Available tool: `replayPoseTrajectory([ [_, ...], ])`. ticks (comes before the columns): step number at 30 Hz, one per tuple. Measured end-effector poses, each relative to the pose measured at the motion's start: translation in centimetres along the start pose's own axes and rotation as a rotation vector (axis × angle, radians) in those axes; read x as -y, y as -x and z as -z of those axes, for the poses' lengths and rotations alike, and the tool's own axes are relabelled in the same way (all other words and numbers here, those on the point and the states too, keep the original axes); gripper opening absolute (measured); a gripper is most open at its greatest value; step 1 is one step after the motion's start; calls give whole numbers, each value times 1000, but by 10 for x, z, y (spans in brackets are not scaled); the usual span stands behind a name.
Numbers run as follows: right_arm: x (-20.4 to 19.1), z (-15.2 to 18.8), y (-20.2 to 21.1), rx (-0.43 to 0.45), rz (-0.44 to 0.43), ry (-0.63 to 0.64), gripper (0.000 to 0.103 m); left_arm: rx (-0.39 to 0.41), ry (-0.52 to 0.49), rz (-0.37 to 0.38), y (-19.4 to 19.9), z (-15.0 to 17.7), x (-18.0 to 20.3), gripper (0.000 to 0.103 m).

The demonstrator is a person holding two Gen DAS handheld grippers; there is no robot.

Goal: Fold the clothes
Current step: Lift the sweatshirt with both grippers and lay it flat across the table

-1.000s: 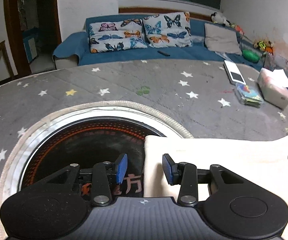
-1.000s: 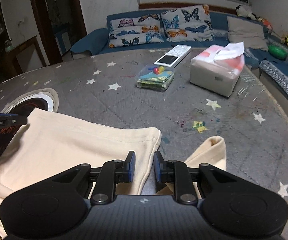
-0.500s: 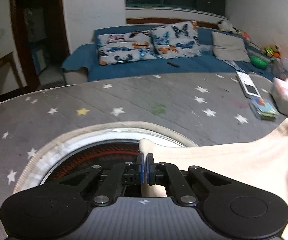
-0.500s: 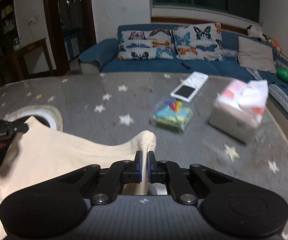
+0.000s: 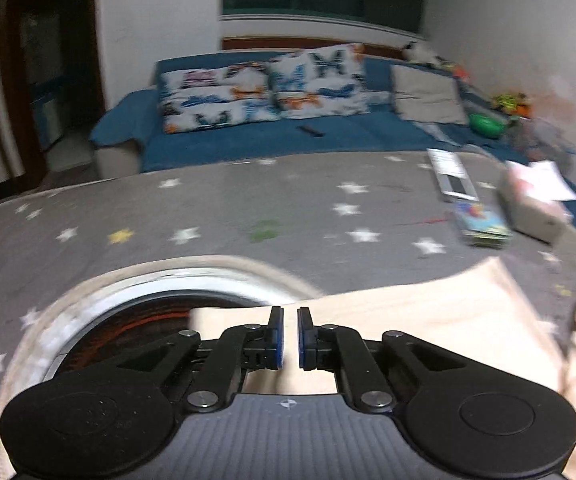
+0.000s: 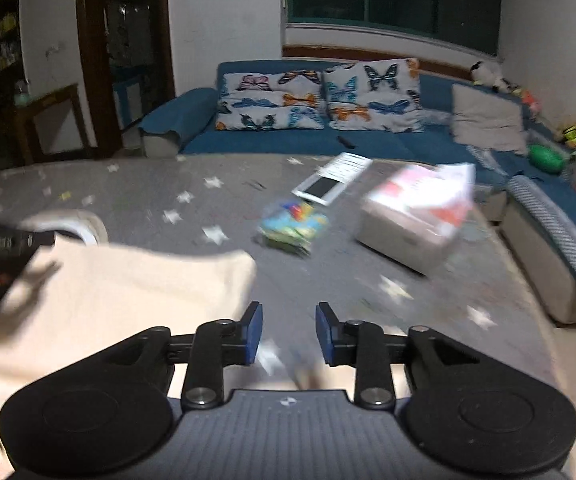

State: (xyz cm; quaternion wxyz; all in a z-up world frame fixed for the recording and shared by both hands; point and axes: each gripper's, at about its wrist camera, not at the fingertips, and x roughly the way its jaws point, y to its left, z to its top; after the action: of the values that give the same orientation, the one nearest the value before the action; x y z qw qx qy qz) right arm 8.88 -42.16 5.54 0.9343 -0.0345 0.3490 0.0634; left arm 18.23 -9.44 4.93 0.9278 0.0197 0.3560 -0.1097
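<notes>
A cream garment (image 5: 428, 320) lies on the grey star-patterned table (image 5: 248, 208); its left edge hangs over the round black hotplate (image 5: 128, 320). My left gripper (image 5: 290, 338) is over that left edge, jaws slightly apart, with cloth seen behind the narrow gap. In the right wrist view the garment (image 6: 128, 292) lies to the left. My right gripper (image 6: 288, 336) is open and empty just past the garment's right corner, above the bare table. Both views are motion-blurred.
A tissue box (image 6: 416, 216), a packet of coloured items (image 6: 292, 224) and a white remote (image 6: 332, 182) sit on the far right of the table. A blue sofa with butterfly pillows (image 6: 320, 100) stands behind. The other gripper's tip (image 6: 4, 240) shows at left.
Both grippers were shut on the garment's edges half a second ago. Now the right has opened wide and let go; the left has opened a little. The cloth has dropped flat.
</notes>
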Motion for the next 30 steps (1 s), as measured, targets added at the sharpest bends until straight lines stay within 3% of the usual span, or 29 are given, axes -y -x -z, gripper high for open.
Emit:
replayPoseTrajectory([
  [6,11,39,24,-32,72,16,30,-25,-57,76,-9,-1,42,7],
  [17,4,44,-9,-29,72,53,28,-76,-146,137,-30,3,98,8],
  [21,12,46,-5,-4,93,29,5,-87,-159,131,-34,7,101,8],
  [30,39,57,48,89,225,-16,3,-90,-155,122,-35,10,100,8],
])
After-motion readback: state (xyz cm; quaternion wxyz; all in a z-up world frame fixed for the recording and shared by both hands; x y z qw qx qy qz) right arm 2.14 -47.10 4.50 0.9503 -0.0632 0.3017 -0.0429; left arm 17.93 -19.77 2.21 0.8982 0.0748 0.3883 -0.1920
